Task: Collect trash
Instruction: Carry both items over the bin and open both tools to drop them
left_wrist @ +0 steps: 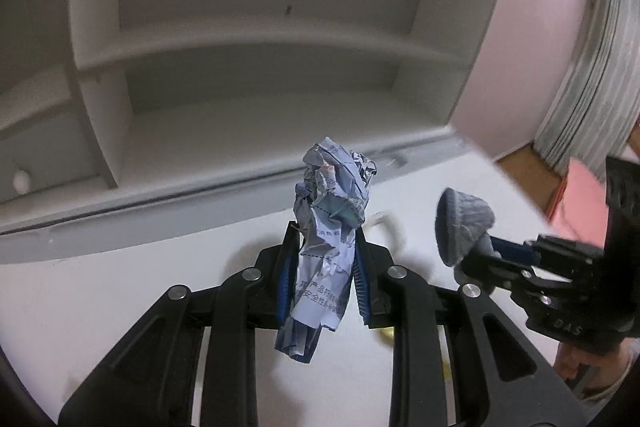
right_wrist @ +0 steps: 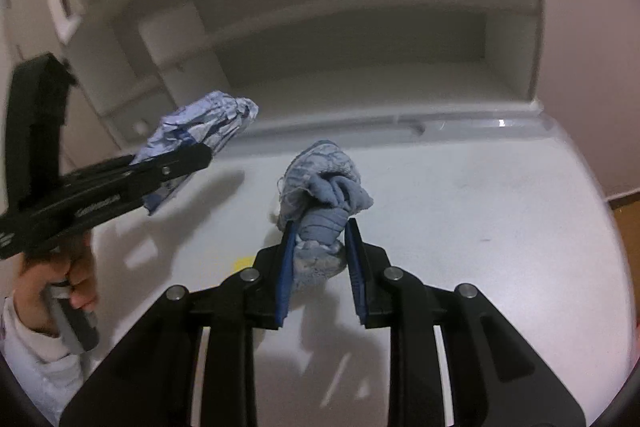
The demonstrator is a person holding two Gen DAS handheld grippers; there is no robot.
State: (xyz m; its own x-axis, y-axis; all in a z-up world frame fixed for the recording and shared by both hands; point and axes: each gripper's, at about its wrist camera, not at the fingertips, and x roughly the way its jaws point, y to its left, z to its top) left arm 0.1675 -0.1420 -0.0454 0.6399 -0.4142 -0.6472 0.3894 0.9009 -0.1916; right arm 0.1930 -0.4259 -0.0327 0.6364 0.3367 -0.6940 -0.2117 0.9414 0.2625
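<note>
Left gripper (left_wrist: 326, 239): clamped on crumpled paper (left_wrist: 332, 211), held above the desk (left_wrist: 120, 299), in front of the shelf (left_wrist: 248, 51).
Right gripper (right_wrist: 319, 231): pinched on a blue sock (right_wrist: 320, 187), held above the desk, right of the paper.
Hand (right_wrist: 76, 279): seen gripping the left handle.

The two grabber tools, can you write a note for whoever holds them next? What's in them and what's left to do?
Left tool: shut on a crumpled blue-white printed paper wrapper, lifted above the white desk.
Right tool: shut on a balled-up grey-blue knitted sock, also off the desk.
Done: both pieces picked up.
Left: carry both to a bin; none is in view. A small yellow scrap lies on the desk below the tools, perhaps to collect next.
</note>
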